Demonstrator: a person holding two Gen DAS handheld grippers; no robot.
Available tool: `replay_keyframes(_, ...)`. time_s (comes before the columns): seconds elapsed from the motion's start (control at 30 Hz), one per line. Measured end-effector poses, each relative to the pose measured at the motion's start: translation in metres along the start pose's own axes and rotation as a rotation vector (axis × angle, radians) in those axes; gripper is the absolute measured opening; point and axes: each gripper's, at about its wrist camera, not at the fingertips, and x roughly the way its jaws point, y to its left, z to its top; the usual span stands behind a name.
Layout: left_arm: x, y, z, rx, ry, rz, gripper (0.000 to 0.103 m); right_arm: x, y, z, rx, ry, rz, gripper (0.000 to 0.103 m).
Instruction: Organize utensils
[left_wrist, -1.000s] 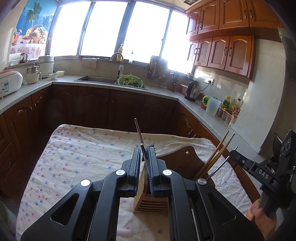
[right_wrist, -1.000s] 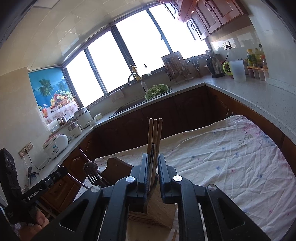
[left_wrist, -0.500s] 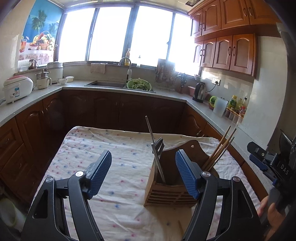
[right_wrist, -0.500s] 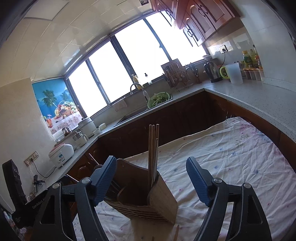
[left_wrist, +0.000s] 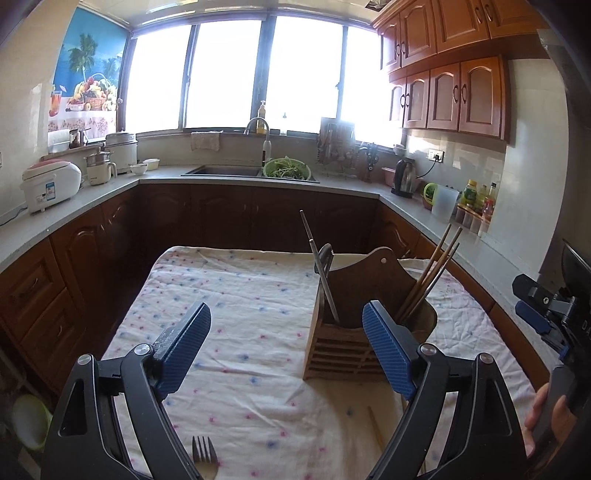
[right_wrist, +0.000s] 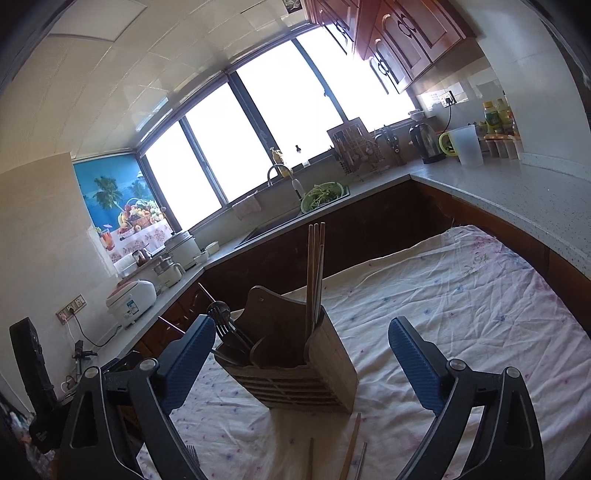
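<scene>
1. The left tongs (left_wrist: 284, 343) stand wide apart with nothing between the pads; their jaws have just been opening.
2. The right tongs (right_wrist: 301, 363) gape too, just opened, gripping nothing.
3. The wooden utensil holder (right_wrist: 295, 365) stands upright on the cloth-covered surface (left_wrist: 236, 295), ahead of both tongs.
4. Chopsticks (right_wrist: 314, 273) lean in 1 compartment, metal cutlery (right_wrist: 225, 325) in another.
5. A fork (left_wrist: 204, 452) and loose chopsticks (right_wrist: 351, 448) lie on the cloth nearer the cameras.

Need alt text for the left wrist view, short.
Open left hand-held gripper, empty, facing a wooden utensil holder on a floral tablecloth. The holder contains chopsticks and metal cutlery; a fork lies on the cloth nearby.
</scene>
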Motion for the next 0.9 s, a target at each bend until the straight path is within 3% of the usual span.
replay_keyframes(0.5, -0.032, 0.005, -0.015, -0.021, -0.004, 0.001, 0.089, -0.038, 0.007, -0.012, -0.008, -0.011, 0.005, 0.099)
replay_keyframes(0.9, -0.052, 0.010, -0.055, -0.029, 0.048, 0.011, 0.092, -0.071, 0.013, -0.049, -0.073, 0.011, -0.017, 0.102)
